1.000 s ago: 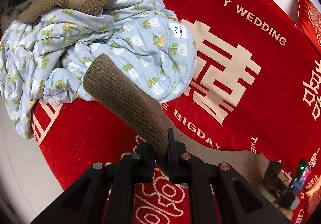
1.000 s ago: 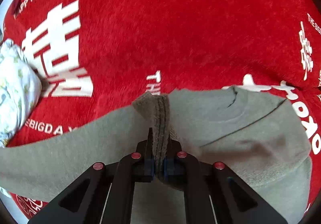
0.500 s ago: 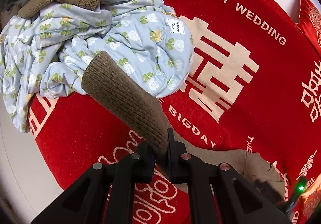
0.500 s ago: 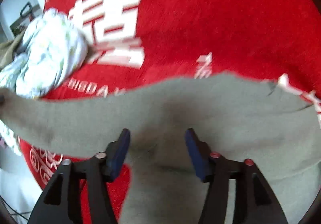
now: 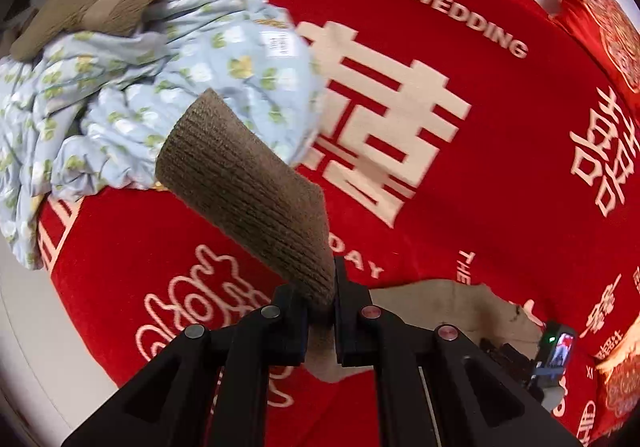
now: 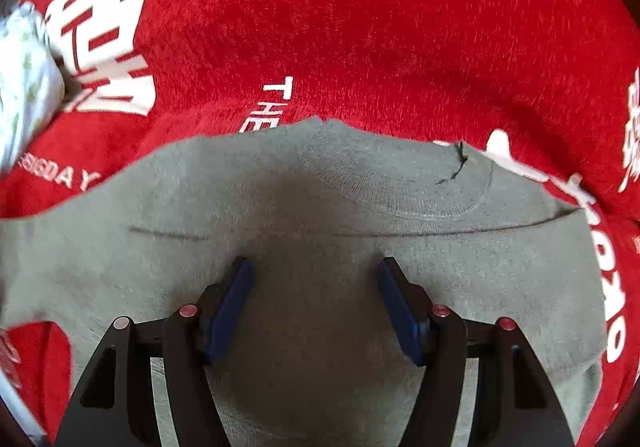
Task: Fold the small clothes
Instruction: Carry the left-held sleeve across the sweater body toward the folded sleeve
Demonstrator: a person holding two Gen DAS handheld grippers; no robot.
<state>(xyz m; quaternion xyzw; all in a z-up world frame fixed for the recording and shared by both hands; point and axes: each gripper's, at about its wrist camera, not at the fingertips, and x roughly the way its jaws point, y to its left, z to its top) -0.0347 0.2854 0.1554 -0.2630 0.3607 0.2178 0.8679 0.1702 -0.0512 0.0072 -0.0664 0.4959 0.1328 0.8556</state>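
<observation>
A grey-brown knit sweater [image 6: 320,247] lies spread on the red blanket [image 6: 360,27], neckline away from me. My right gripper [image 6: 314,287] is open just above its chest, blue pads wide apart and holding nothing. My left gripper [image 5: 320,311] is shut on the sweater's ribbed sleeve cuff [image 5: 248,191], which sticks up and forward from the jaws. The sweater body [image 5: 440,303] shows behind the left gripper, with the right gripper [image 5: 552,351] at the lower right edge.
A crumpled pale blue floral garment [image 5: 160,87] lies at the left on the red blanket [image 5: 480,167], with a brown fleecy garment [image 5: 96,7] on top of it. The floral garment also shows at the right wrist view's left edge [image 6: 24,87]. The bed's white edge [image 5: 40,347] is at lower left.
My right gripper let go of the bunched sweater fabric and opened wide; the sweater now lies flat under it. My left gripper kept hold of the cuff and shifted slightly.
</observation>
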